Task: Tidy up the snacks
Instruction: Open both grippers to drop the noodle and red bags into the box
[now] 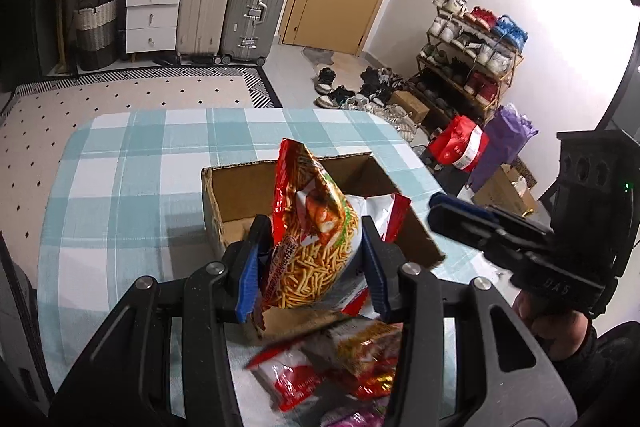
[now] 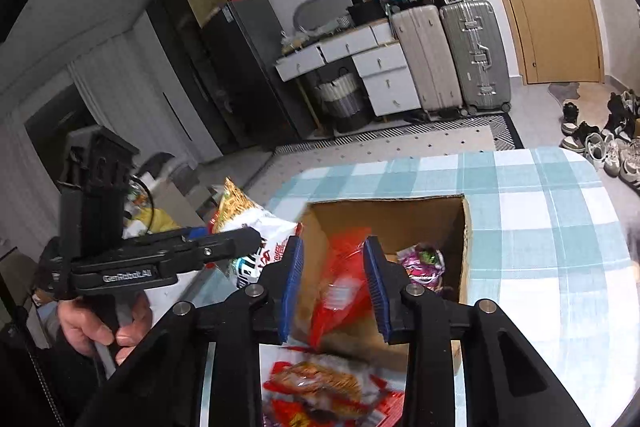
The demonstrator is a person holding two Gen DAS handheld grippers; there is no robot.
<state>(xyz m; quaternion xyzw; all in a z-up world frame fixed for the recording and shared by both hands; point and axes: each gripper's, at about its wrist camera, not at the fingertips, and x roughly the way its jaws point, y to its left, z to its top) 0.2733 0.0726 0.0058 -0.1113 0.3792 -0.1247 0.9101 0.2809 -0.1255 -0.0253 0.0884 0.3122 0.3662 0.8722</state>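
Item one: cardboard box (image 1: 224, 195), open-topped, on the checked tabletop (image 1: 120, 163); it serves as our landmark.

Item two: our left claw (image 1: 312, 259), pads closed on a noodle-snack bag (image 1: 316, 227), held upright just above the box's near wall.

Item three: our right claw (image 2: 334, 283), jaws narrowed around a red packet (image 2: 340, 287) over the box's near edge; the blur leaves us unable to tell whether the pads press it.

Item four: purple wrapped snack (image 2: 424, 263), inside the box.

Item five: loose snack packets (image 2: 320, 387), on the tabletop in front of the box.
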